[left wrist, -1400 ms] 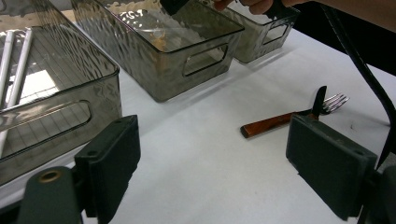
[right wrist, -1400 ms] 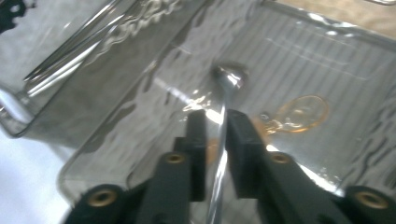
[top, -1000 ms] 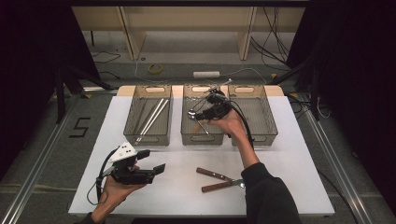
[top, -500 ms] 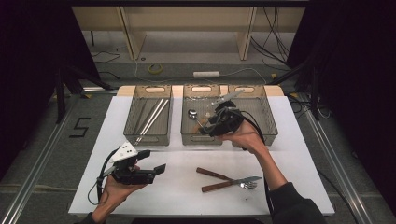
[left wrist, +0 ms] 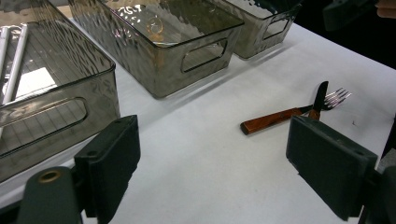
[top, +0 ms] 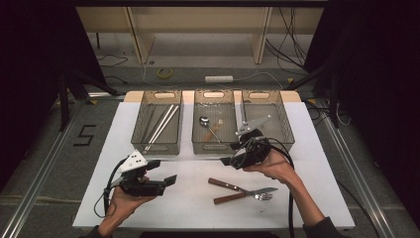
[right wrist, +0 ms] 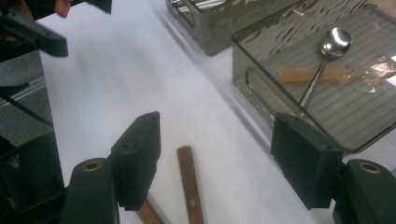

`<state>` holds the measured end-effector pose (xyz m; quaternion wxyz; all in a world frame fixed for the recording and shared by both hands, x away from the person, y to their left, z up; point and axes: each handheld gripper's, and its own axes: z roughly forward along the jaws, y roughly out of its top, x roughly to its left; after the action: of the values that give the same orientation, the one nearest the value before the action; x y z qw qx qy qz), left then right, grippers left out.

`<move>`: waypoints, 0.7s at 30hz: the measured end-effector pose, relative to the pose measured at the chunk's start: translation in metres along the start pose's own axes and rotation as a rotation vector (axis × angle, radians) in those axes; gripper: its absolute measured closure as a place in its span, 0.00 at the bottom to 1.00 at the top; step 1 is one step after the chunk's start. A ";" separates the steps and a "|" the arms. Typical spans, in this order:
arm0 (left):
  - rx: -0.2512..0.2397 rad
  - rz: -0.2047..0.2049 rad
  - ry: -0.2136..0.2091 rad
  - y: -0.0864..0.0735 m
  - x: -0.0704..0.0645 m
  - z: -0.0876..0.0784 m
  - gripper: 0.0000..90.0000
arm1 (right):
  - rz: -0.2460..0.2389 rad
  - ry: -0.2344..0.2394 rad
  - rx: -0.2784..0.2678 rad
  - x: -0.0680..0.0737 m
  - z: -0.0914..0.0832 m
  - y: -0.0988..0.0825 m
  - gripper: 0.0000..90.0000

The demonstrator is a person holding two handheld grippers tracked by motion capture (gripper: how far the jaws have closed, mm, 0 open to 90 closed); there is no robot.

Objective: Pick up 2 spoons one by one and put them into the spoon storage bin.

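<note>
Sorting cutlery: wooden-handled knife (top: 225, 185) and fork (top: 243, 197) lie crossed on the white table (top: 317, 198), near its front edge and right of its middle; both are outside the bins.
Right gripper (top: 227, 161): empty, jaws standing wide after having just been opening; it hovers over the table in front of the middle bin (top: 213, 144).
Left gripper (top: 167, 180): empty, jaws wide apart; held low near the front-left part of the table.
Key relation: the crossed pair lies just in front of and below the right gripper, toward the front edge; in the right gripper view a handle (right wrist: 189, 185) shows between the jaws. The right hand (top: 272, 167) is nearer than the left.
Knife axis: handle toward the table's middle, blade running to the right and front; long axis roughly along the front edge, slightly slanted.
Fork axis: handle left, tines (top: 264, 197) right; it crosses the knife near the blade end.
Bins: left bin (top: 157, 146) holds pale rods; the middle bin holds a spoon (right wrist: 327, 58); right bin (top: 282, 114) stands at the back right.
Judged next step: lowering the right gripper across one handle.
</note>
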<state>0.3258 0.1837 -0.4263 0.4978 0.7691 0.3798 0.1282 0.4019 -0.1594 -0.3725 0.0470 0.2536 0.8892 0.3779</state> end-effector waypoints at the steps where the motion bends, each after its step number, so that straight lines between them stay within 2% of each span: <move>1: 0.002 -0.002 -0.001 0.000 0.000 0.000 0.19 | 0.001 -0.002 0.009 0.001 -0.001 -0.003 0.37; 7: 0.001 -0.004 -0.002 0.000 0.000 0.001 0.19 | -0.032 -0.001 0.030 0.010 -0.002 -0.017 0.35; 11: 0.002 -0.001 -0.002 0.000 0.000 0.001 0.19 | -0.056 0.019 0.030 0.018 -0.002 -0.025 0.35; 16: 0.005 0.004 -0.003 0.000 0.000 0.001 0.19 | -0.071 0.041 0.059 0.025 0.001 -0.032 0.35; 21: 0.006 0.004 -0.004 0.000 0.000 0.000 0.19 | -0.094 0.057 0.113 0.032 0.007 -0.039 0.36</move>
<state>0.3258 0.1832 -0.4264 0.4959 0.7717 0.3777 0.1264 0.3599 -0.1625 -0.4008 0.0248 0.2029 0.9210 0.3315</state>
